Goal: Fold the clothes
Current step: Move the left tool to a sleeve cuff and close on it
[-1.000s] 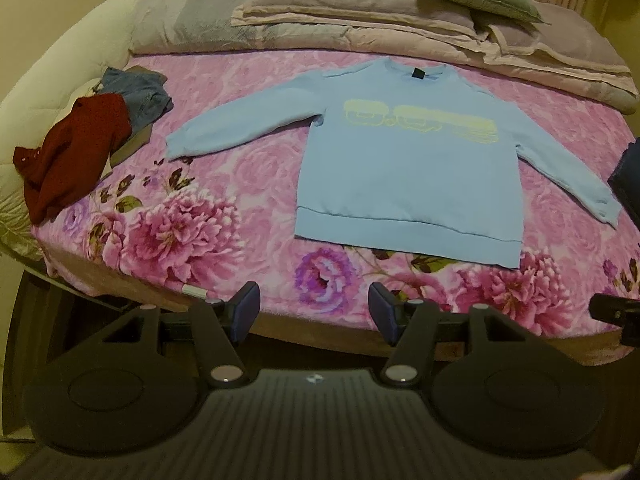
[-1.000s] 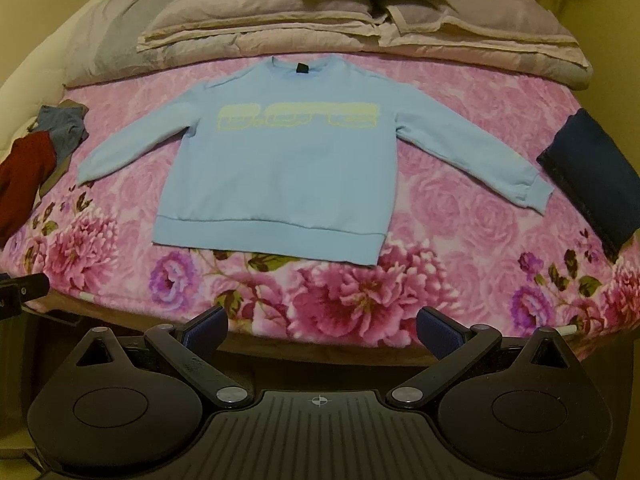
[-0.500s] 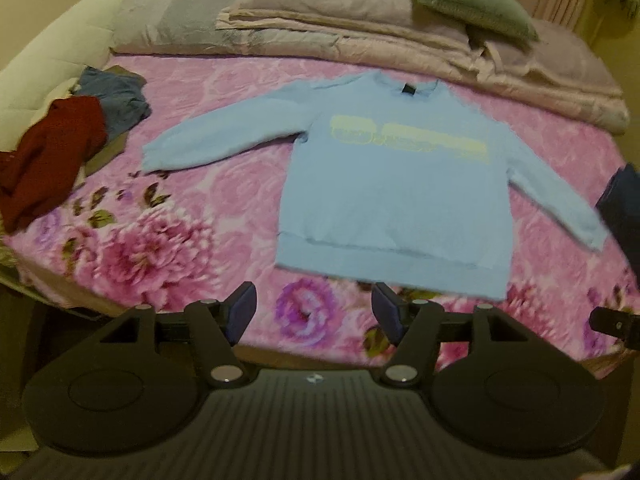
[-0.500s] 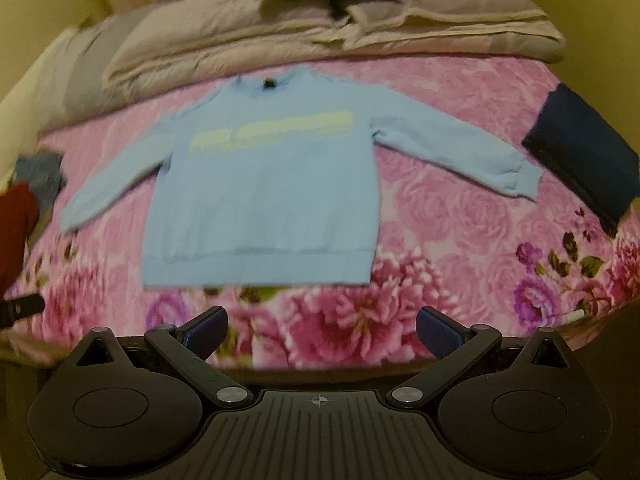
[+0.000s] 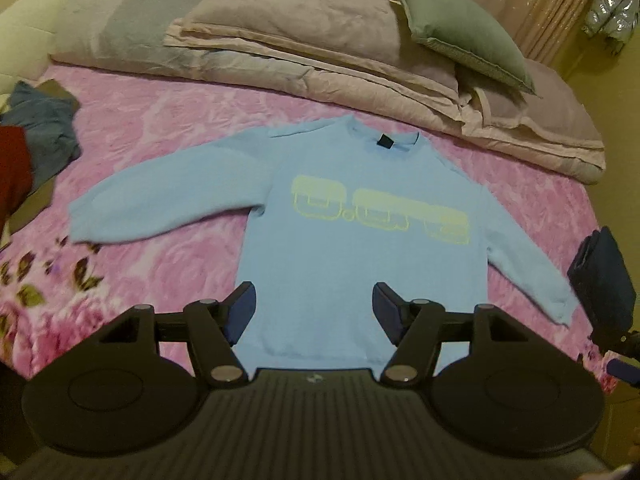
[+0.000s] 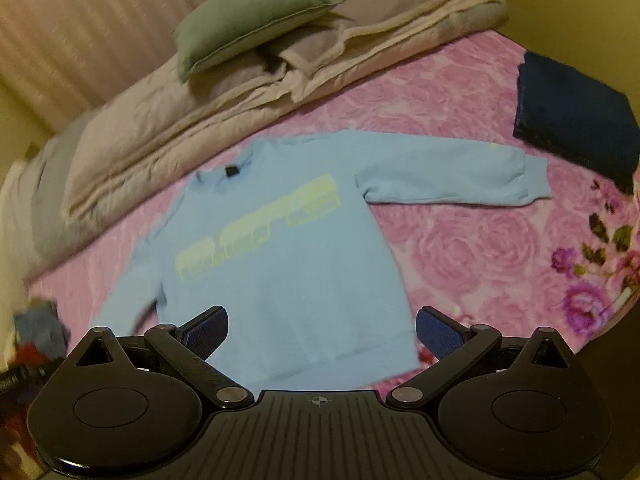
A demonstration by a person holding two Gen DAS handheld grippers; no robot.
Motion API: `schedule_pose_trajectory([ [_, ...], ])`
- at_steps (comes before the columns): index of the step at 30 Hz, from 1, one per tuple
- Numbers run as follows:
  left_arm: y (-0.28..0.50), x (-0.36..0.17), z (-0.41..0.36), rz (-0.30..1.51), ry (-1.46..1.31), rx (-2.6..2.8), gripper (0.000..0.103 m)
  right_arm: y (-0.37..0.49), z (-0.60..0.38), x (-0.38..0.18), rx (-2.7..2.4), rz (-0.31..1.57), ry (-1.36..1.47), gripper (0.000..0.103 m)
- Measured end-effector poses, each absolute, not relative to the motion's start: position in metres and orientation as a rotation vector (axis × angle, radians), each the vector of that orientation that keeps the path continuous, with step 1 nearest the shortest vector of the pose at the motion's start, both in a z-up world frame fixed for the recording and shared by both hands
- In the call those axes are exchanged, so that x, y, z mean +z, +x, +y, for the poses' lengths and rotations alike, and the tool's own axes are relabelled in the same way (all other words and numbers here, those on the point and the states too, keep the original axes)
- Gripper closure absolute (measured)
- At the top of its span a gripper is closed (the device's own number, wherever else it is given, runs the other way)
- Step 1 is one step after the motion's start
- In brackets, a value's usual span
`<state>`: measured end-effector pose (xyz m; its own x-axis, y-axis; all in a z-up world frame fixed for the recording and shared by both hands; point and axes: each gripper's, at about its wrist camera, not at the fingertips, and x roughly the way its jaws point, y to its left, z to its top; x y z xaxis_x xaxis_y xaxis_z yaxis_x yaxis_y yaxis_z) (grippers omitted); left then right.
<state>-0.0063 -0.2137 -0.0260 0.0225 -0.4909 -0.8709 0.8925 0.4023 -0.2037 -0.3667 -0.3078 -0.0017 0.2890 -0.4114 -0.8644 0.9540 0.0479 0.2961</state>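
Note:
A light blue sweatshirt (image 5: 360,240) with pale yellow lettering lies flat, face up, on the pink floral bedspread (image 5: 168,160), both sleeves spread out. My left gripper (image 5: 314,312) hovers open above the sweatshirt's lower body near the hem, nothing between its fingers. In the right wrist view the same sweatshirt (image 6: 288,248) appears tilted, its right sleeve (image 6: 452,172) stretched toward the dark folded garment. My right gripper (image 6: 322,332) is open over the hem, holding nothing.
A folded dark navy garment (image 6: 572,120) lies at the bed's right edge. A red and blue-grey clothes pile (image 5: 32,152) sits at the left. Folded quilts (image 5: 320,48) and a green pillow (image 5: 464,36) line the headboard side.
Both grippers have moved forward from the bed's near edge to over the sweatshirt's hem. The right view has tilted and swung. Both stay open.

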Motion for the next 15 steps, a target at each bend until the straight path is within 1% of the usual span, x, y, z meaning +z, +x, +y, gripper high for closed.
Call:
schedule_pose_trajectory([
  [9,0.059,-0.069,-0.266,1.172,0.455,-1.149,0.043,-0.342,-0.354,-0.025,-1.265,0.606,1.141,0.000],
  [15,0.131,-0.097,-0.264,1.241,0.189,-1.038,0.043,-0.344,-0.385,-0.047,-1.269,0.455,1.241,0.000],
])
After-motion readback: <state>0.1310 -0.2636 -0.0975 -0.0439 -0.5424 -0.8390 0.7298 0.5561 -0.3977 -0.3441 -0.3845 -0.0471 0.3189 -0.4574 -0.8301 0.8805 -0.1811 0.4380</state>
